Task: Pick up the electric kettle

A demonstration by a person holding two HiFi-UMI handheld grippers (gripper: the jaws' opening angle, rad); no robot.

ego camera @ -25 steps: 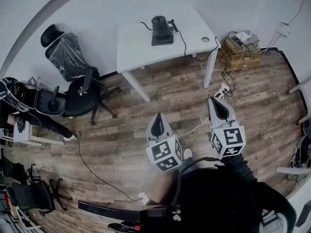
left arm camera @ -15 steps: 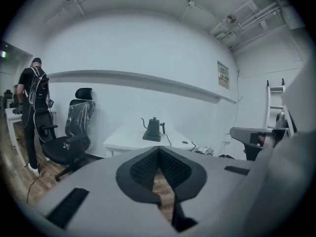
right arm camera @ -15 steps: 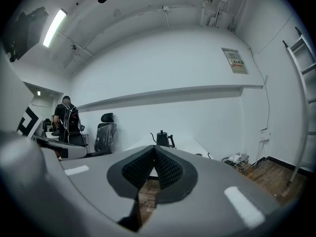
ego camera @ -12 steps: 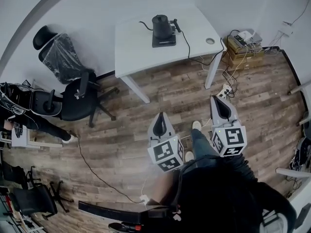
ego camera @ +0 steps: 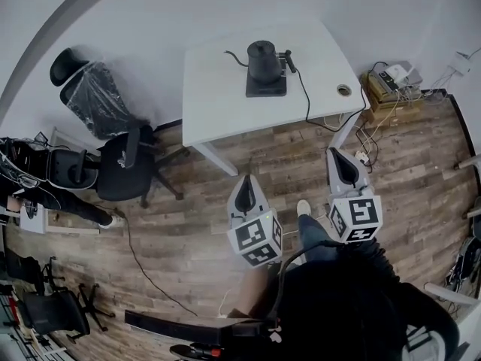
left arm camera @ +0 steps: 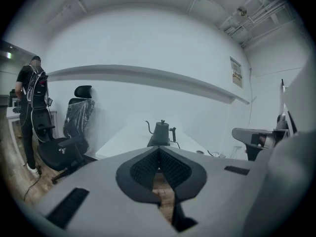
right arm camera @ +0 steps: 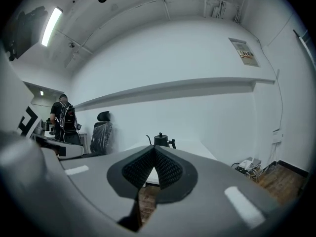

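Both grippers have come closer to the one electric kettle (ego camera: 262, 61), which stands upright on its square base near the middle of the single white tabletop (ego camera: 218, 96), still well apart from them. Of the two, the left gripper (ego camera: 245, 192) and the right gripper (ego camera: 343, 168) hang side by side over the wooden floor (ego camera: 188, 224), each with its fingers pressed together on nothing. Only the head view shows their two marker cubes and the cord (ego camera: 304, 100) trailing off the tabletop, while the right gripper view alone shows a lit ceiling strip (right arm camera: 51, 21).
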